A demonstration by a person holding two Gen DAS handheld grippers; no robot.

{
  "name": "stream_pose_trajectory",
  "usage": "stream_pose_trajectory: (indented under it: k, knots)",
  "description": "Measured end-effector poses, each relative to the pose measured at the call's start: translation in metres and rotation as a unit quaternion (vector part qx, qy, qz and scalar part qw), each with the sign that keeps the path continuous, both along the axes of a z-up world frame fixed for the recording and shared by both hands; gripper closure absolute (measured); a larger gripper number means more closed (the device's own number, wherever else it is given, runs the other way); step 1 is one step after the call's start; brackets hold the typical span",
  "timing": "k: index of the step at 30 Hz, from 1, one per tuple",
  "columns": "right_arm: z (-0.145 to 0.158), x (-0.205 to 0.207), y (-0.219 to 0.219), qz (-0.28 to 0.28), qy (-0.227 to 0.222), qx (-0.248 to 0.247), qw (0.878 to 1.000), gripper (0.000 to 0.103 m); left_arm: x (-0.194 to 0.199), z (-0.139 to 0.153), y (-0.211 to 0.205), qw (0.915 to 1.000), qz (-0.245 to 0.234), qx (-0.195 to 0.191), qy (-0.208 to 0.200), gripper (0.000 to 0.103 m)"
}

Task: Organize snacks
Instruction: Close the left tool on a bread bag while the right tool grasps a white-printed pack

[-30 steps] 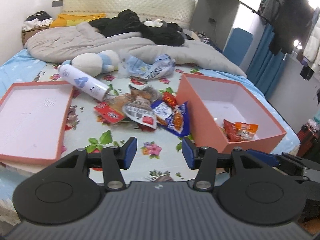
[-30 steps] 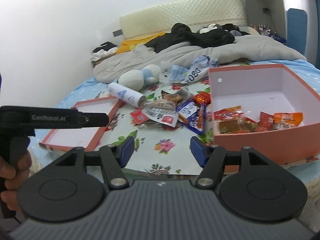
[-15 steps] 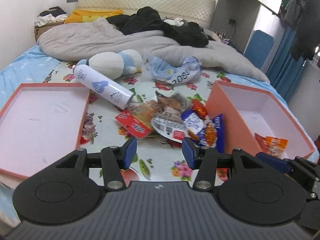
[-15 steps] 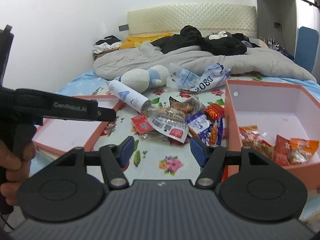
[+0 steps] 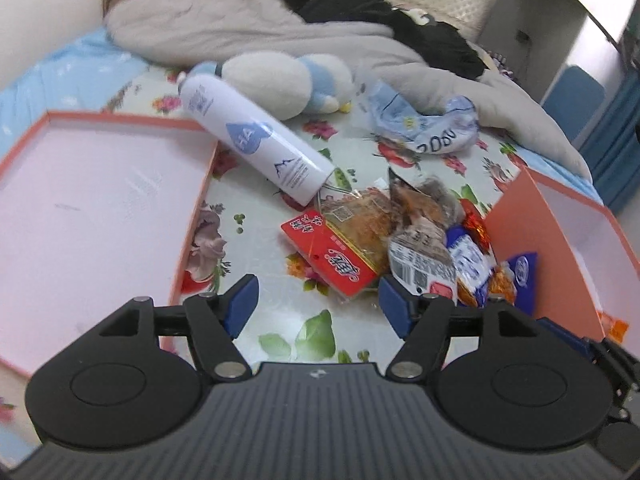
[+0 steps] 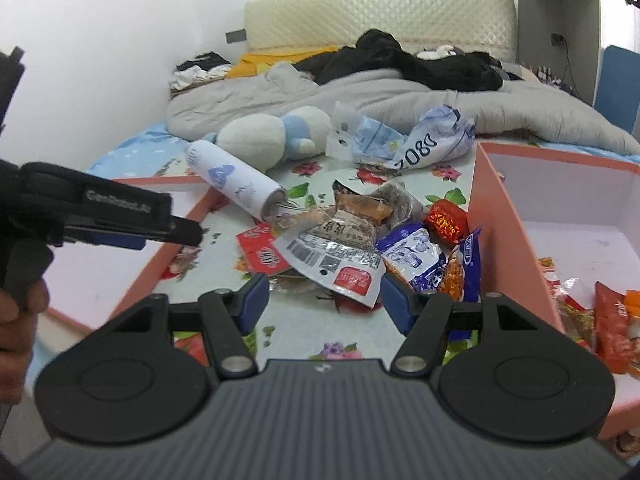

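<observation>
left claw (image 5: pixel 318 298): spread wide, empty, above the bed (image 5: pixel 264 236) | right claw (image 6: pixel 322 298): spread wide, empty | snack pile (image 6: pixel 360 240): about seven packets mid-bed, touching one pink box (image 6: pixel 508 248) holding roughly four packets | one box lid (image 5: pixel 92 204) left of pile | one white spray can (image 5: pixel 256 146) | one plush toy (image 5: pixel 280 80)

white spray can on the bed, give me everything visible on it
The white spray can is a smooth, glossy cylinder, apparently metal, with a blue drop-shaped logo at mid-body, small blue print near each end and a pale blue cap at its far end. It lies on its side on the floral bedsheet, angled diagonally. Its near end rests against the snack pile, on a clear wrapper edge; its far end sits beside the plush toy. The box lid corner lies close by; contact is unclear. Neither gripper touches it.
</observation>
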State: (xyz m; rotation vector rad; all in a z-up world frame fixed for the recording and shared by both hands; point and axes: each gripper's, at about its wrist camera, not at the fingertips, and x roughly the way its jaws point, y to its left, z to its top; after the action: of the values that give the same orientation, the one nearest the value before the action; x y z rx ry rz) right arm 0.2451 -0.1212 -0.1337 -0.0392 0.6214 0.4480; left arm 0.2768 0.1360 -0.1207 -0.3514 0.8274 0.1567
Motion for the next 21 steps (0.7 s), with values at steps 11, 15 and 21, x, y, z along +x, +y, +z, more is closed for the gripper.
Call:
stream_pose_trajectory:
  k: [11, 15, 21]
  knots:
    - [-0.042, 0.047, 0.042, 0.062, -0.025, -0.129, 0.989, 0.040, 0.057, -0.068, 0.035, 0.9913, 0.040, -0.124, 0.023, 0.034]
    - [-0.056, 0.050, 0.058, 0.104, -0.037, -0.167, 0.980, 0.040, 0.067, -0.085, 0.043, 0.9837, 0.050, -0.172, 0.016, 0.045]
    - [-0.066, 0.047, 0.074, 0.134, -0.063, -0.216, 0.965, 0.047, 0.078, -0.104, 0.044, 0.9776, 0.053, -0.203, 0.015, 0.074]
